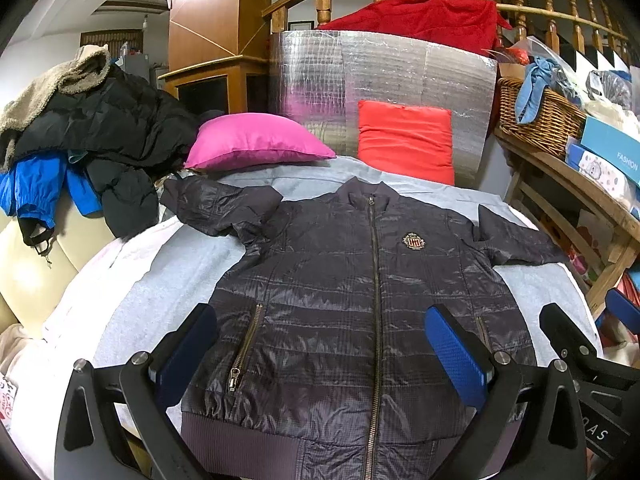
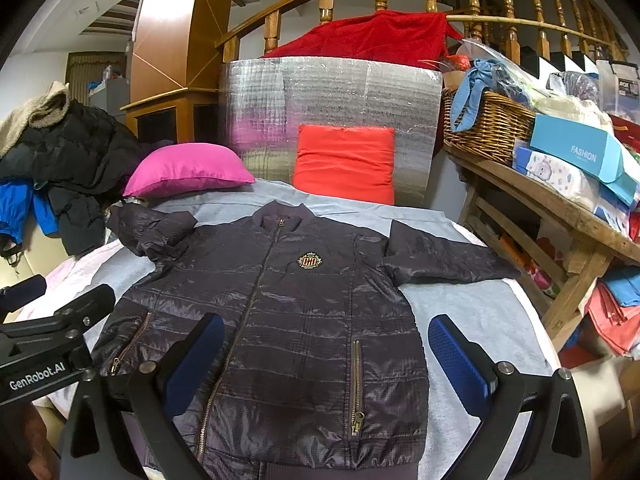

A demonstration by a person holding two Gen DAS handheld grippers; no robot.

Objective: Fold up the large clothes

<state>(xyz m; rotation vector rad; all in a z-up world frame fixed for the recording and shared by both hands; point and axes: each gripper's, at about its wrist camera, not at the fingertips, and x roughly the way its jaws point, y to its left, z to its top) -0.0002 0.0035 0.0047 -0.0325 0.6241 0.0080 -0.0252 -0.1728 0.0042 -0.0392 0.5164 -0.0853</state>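
Note:
A dark quilted zip jacket point(image 1: 344, 288) point(image 2: 280, 312) lies flat and face up on a grey cloth point(image 1: 160, 280) point(image 2: 472, 312), zipped, with a gold crest on the chest. Its left sleeve is bunched up; its right sleeve stretches out to the side. My left gripper point(image 1: 332, 348) hovers open above the jacket's lower front, blue pads wide apart, nothing between them. My right gripper point(image 2: 332, 360) is also open, over the lower right half near the pocket zip. Each gripper shows at the edge of the other's view.
A pink pillow point(image 1: 256, 142) and an orange cushion point(image 1: 404, 140) lie beyond the collar against a silver foil panel point(image 1: 380, 72). Piled coats point(image 1: 92, 128) sit at the left. A wooden shelf with a wicker basket point(image 2: 488, 124) and boxes stands right.

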